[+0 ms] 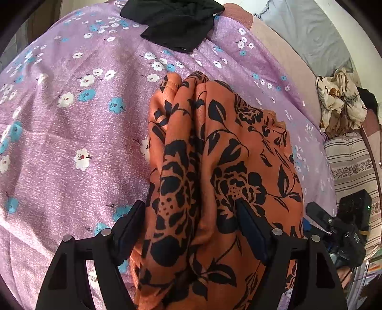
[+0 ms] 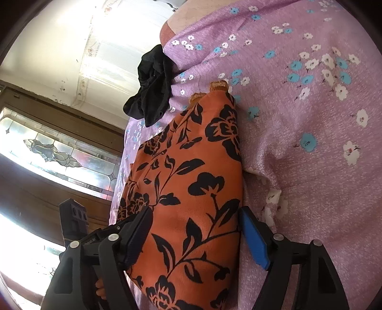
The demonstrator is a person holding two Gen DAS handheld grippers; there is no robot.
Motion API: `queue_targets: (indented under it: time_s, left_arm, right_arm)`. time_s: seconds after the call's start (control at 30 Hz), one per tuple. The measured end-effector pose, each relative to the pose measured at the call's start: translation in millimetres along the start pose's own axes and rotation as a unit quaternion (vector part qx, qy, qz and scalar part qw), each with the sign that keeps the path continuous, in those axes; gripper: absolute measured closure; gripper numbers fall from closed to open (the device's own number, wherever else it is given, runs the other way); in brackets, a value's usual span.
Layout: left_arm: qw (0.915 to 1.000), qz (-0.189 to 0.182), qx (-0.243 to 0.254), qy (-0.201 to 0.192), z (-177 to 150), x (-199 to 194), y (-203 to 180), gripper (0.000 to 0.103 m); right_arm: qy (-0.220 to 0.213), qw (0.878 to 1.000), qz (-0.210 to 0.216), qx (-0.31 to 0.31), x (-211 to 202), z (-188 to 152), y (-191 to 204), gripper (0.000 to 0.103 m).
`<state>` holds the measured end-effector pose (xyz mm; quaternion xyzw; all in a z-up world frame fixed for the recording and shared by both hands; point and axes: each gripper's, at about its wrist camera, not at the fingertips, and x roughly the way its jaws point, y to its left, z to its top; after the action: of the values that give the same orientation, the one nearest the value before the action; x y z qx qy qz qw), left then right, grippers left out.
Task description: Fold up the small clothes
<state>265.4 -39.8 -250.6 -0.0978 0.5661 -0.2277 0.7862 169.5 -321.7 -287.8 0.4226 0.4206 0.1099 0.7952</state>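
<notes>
On the bed, seen from the left wrist, an orange garment (image 1: pixel 214 171) with black flowers and leaves lies bunched in long folds over the purple floral bedsheet (image 1: pixel 71 124). It runs lengthwise between the fingers of the left gripper (image 1: pixel 191 229), which stand spread on either side of the cloth — the left finger sits at the fabric's edge, the right finger presses into its printed surface. Whether they actually squeeze the bundle I cannot tell. A black garment (image 1: pixel 174 21) lies crumpled at the far end of the sheet. Off to the right, a cream patterned cloth (image 1: pixel 339 102) is heaped above a striped cushion (image 1: pixel 351 162), and part of the other black tool shows at the right edge.

From the right wrist, the orange garment (image 2: pixel 191 181) lies flatter, a smoother panel with a gathered hem at its far end, resting on the bedsheet (image 2: pixel 310 119) near the bed's edge. The right gripper (image 2: pixel 195 236) has its fingers spread wide — one on each side of the cloth, the blue pad (image 2: pixel 255 238) just beside its edge. The black garment (image 2: pixel 152 85) sits beyond, at the bed's edge, with a stained-glass window (image 2: pixel 57 152) on the left.
</notes>
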Motion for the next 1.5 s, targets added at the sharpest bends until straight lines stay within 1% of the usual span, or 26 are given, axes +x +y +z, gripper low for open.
queue_targets:
  time_s: [0.1,0.17,0.27,0.33,0.37,0.43,0.47,0.5,0.53,0.57,0.6,0.7,0.8,0.87,1.0,1.1,1.17,1.27,1.4,1.5]
  left_arm:
    - [1.0000,-0.005,-0.003,0.001,0,1,1,0.020]
    - [0.9999,-0.009,0.003,0.003,0,4,-2,0.017]
    - [0.9997,-0.008,0.021,0.010,1,8,-10,0.016]
    - [0.9997,-0.010,0.023,0.007,1,9,-13,0.016]
    - [0.9996,-0.011,0.024,0.005,1,9,-14,0.017]
    - [0.9996,-0.009,0.028,0.000,-1,7,-13,0.024]
    - [0.9995,-0.007,0.030,-0.004,0,7,-15,0.031]
    - [0.9994,-0.008,0.032,-0.010,0,5,-16,0.038]
    - [0.9994,-0.008,0.032,-0.013,0,3,-15,0.042]
    - [0.9993,-0.006,0.032,-0.018,0,1,-14,0.050]
    - [0.9992,-0.006,0.032,-0.022,0,-1,-15,0.054]
    - [0.9986,0.001,0.044,-0.031,-3,-11,-18,0.061]
    - [0.9971,-0.008,0.060,-0.047,-3,-20,-35,0.063]
    - [0.9958,-0.016,0.070,-0.057,-4,-26,-48,0.063]
    - [0.9905,-0.034,0.100,-0.088,-12,-44,-78,0.063]
    - [0.9886,-0.039,0.111,-0.093,-21,-50,-97,0.063]
    - [0.9879,-0.039,0.121,-0.089,-29,-49,-109,0.063]
    - [0.9874,-0.031,0.134,-0.078,-40,-41,-121,0.063]
    - [0.9857,0.005,0.159,-0.057,-56,-17,-142,0.063]
    - [0.9845,0.028,0.168,-0.041,-65,-4,-146,0.063]
  right_arm:
    - [0.012,1.000,0.011,0.013,14,0,-7,0.025]
    - [0.001,1.000,0.010,-0.001,16,-1,-3,0.024]
    - [-0.004,1.000,0.000,-0.030,19,-4,6,0.024]
    - [-0.011,0.998,-0.009,-0.054,21,-6,12,0.028]
    - [-0.013,0.998,-0.018,-0.065,22,-8,15,0.032]
    - [-0.015,0.995,-0.041,-0.090,25,-9,21,0.037]
    - [-0.018,0.994,-0.049,-0.099,25,-10,25,0.041]
    - [-0.022,0.993,-0.050,-0.104,24,-11,27,0.044]
    - [-0.031,0.992,-0.048,-0.115,21,-12,32,0.049]
    - [-0.036,0.990,-0.046,-0.125,19,-12,36,0.054]
    - [-0.042,0.989,-0.046,-0.135,16,-13,40,0.055]
    - [-0.054,0.984,-0.057,-0.159,10,-15,51,0.057]
    - [-0.069,0.983,-0.055,-0.160,-1,-13,55,0.058]
    - [-0.086,0.983,-0.048,-0.153,-19,-8,54,0.058]
    - [-0.115,0.982,-0.031,-0.147,-56,0,54,0.058]
    - [-0.124,0.980,-0.032,-0.152,-77,-3,54,0.058]
    - [-0.122,0.979,-0.039,-0.156,-89,-7,49,0.058]
    - [-0.117,0.981,-0.047,-0.148,-102,-12,32,0.058]
    - [-0.102,0.985,-0.056,-0.125,-108,-16,8,0.058]
    - [-0.080,0.987,-0.070,-0.125,-104,-17,-8,0.058]
